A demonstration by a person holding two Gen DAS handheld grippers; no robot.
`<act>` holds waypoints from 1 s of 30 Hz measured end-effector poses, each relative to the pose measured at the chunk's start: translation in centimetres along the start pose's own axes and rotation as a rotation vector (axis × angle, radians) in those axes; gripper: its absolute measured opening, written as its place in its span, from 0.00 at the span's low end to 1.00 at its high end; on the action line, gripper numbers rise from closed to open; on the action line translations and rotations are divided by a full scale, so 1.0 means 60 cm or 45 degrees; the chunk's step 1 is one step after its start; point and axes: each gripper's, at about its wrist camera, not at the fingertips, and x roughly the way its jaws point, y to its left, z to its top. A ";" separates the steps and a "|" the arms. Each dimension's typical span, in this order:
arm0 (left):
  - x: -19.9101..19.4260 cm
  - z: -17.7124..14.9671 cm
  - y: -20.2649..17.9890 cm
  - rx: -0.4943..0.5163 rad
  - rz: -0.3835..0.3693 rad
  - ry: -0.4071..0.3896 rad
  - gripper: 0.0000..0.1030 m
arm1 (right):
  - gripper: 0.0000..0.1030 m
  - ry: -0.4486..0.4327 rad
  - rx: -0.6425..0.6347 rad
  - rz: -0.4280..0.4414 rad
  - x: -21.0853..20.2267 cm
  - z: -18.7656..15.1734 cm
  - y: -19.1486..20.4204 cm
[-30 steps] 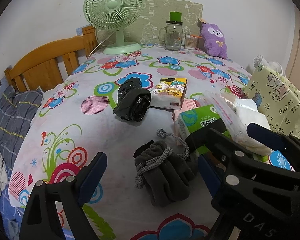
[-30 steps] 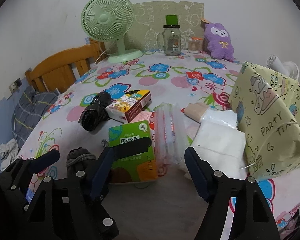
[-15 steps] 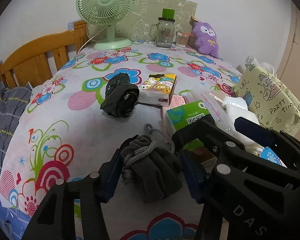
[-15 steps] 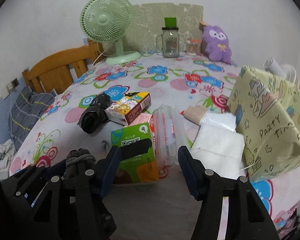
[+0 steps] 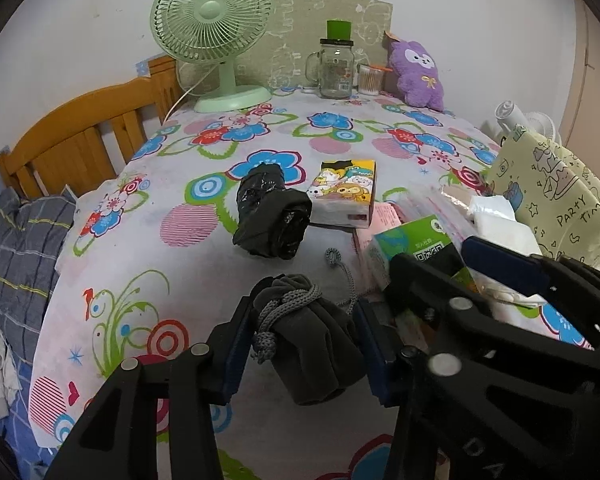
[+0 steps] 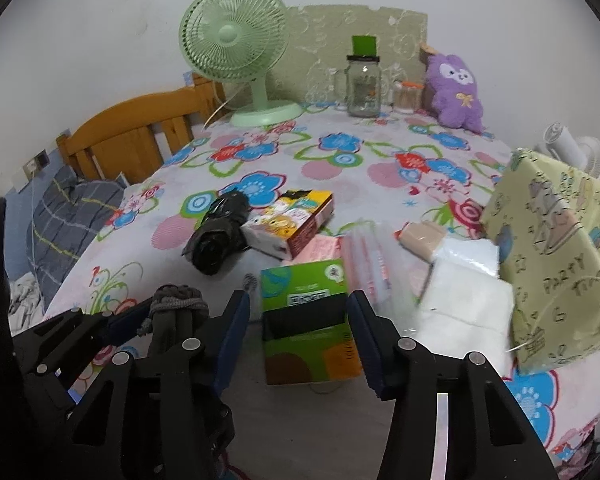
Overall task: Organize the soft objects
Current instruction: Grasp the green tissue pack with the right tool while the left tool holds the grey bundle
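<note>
Left tool (image 5: 300,344) narrower than before, closing around crumpled grey drawstring pouch (image 5: 312,336).

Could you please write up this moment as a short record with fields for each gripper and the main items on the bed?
surface: floral bedsheet
left gripper: closing, fingers against the grey drawstring pouch
right gripper: closing around the green tissue pack, small gaps remain
nearby: black plastic bag roll, cartoon tissue pack
right side: yellow party bag
back: green fan, purple plush
</note>
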 end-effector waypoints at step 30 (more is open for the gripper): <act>0.006 0.000 -0.007 0.003 0.000 0.004 0.47 | 0.62 0.080 0.083 -0.064 0.033 -0.002 -0.023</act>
